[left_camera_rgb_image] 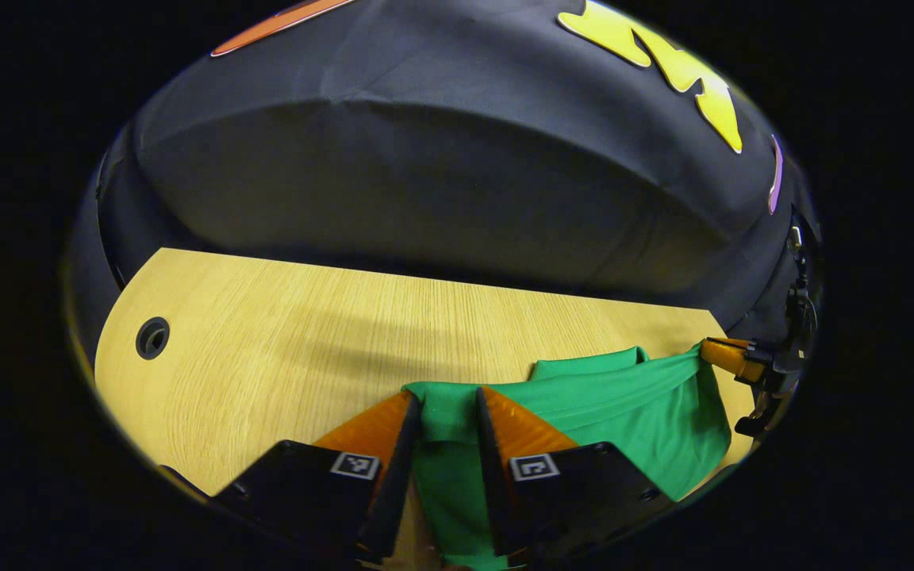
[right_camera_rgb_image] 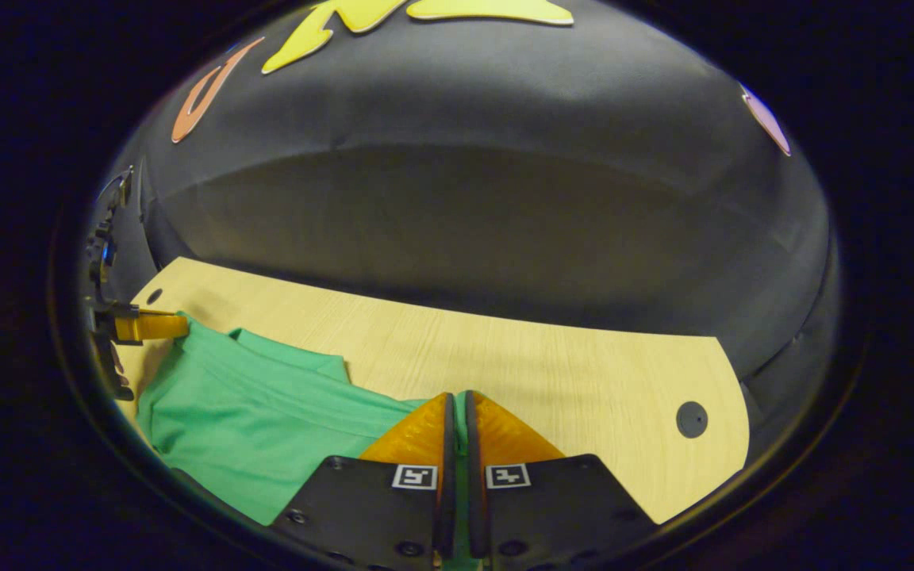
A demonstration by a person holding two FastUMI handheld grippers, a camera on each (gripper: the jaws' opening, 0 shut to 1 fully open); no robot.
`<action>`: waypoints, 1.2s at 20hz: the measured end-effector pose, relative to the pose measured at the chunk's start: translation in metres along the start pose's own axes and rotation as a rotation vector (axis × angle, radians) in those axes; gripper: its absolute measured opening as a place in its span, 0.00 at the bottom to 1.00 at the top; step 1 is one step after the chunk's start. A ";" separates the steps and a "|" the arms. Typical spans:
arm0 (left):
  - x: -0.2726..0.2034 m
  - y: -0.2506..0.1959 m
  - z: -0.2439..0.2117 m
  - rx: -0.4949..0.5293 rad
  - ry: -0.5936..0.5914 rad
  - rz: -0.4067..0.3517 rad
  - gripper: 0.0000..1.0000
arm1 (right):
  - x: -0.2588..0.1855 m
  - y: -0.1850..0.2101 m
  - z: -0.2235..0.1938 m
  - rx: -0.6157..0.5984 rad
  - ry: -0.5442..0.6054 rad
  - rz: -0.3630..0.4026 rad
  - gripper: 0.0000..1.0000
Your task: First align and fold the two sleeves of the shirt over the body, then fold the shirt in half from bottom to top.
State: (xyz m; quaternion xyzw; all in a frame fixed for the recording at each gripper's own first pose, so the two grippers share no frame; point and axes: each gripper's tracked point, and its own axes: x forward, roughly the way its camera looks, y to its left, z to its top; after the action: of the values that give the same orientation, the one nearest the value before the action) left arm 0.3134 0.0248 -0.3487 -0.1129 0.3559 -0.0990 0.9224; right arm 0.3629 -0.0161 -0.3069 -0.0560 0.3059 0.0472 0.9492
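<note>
Green shirt (left_camera_rgb_image: 624,404) lay bunched on the wooden bench (left_camera_rgb_image: 266,341), stretched between both grippers; the left gripper (left_camera_rgb_image: 447,428) had its fingers parted with a fold of fabric between them, whether pinched I could not tell; the right gripper (right_camera_rgb_image: 457,432) was clamped on an edge; judging by this, the final bottom-to-top fold seemed underway, not yet laid flat.
</note>
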 end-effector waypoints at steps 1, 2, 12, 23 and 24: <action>-0.001 0.000 0.001 -0.013 -0.002 0.003 0.48 | -0.003 -0.001 0.001 0.007 -0.001 -0.010 0.07; -0.004 0.002 0.002 -0.020 -0.008 0.016 0.61 | -0.005 0.000 0.002 0.021 -0.001 -0.010 0.10; -0.083 -0.007 0.054 0.005 -0.170 0.063 1.00 | -0.070 0.003 0.025 0.087 -0.088 -0.028 0.79; -0.283 -0.083 0.140 0.124 -0.494 0.059 0.98 | -0.272 0.024 0.107 0.113 -0.357 -0.022 0.89; -0.301 -0.089 0.142 0.136 -0.513 0.072 0.98 | -0.290 0.028 0.113 0.115 -0.384 -0.017 0.92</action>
State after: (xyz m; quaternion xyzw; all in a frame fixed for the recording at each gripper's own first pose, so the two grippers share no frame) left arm 0.1821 0.0384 -0.0307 -0.0593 0.1068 -0.0578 0.9908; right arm 0.1903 0.0112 -0.0484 0.0059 0.1210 0.0314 0.9921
